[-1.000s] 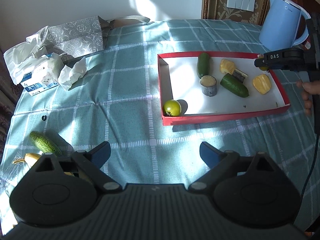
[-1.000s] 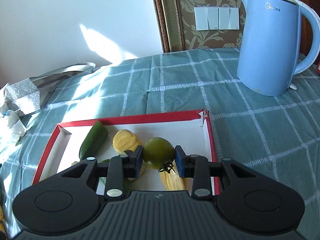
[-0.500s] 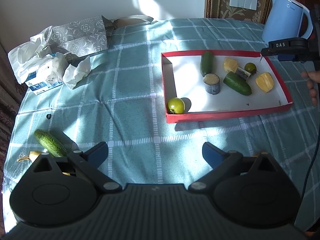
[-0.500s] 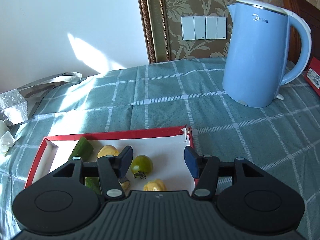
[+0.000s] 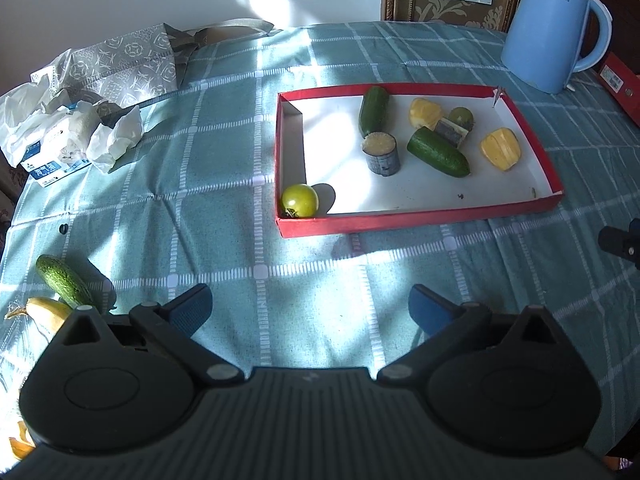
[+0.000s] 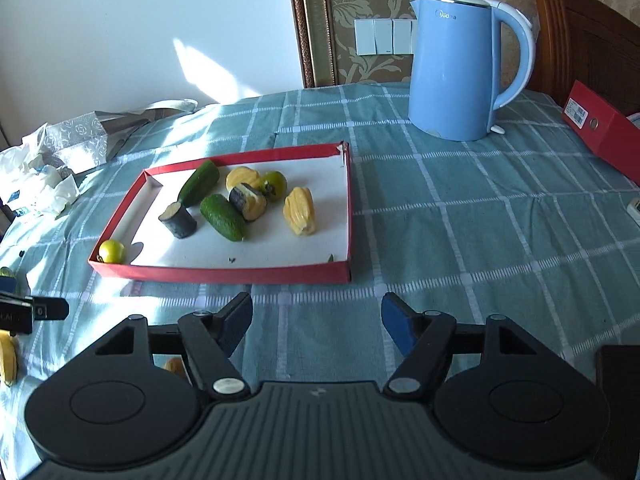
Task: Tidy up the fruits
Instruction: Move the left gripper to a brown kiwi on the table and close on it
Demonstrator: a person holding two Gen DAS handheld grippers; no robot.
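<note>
A red-rimmed tray holds two cucumbers, two sugarcane pieces, two yellow fruit pieces and two green tomatoes, one in the near left corner and one at the back. My left gripper is open and empty above the cloth in front of the tray. My right gripper is open and empty, just in front of the tray's near edge. A loose cucumber and a yellow banana lie on the cloth beside my left gripper.
A blue kettle stands behind the tray on the right. A red box lies at the far right. A patterned bag and crumpled tissue packs sit at the back left.
My right gripper opened, left the green tomato at the back of the tray, and pulled back out of the tray. My left gripper stayed open in place.
</note>
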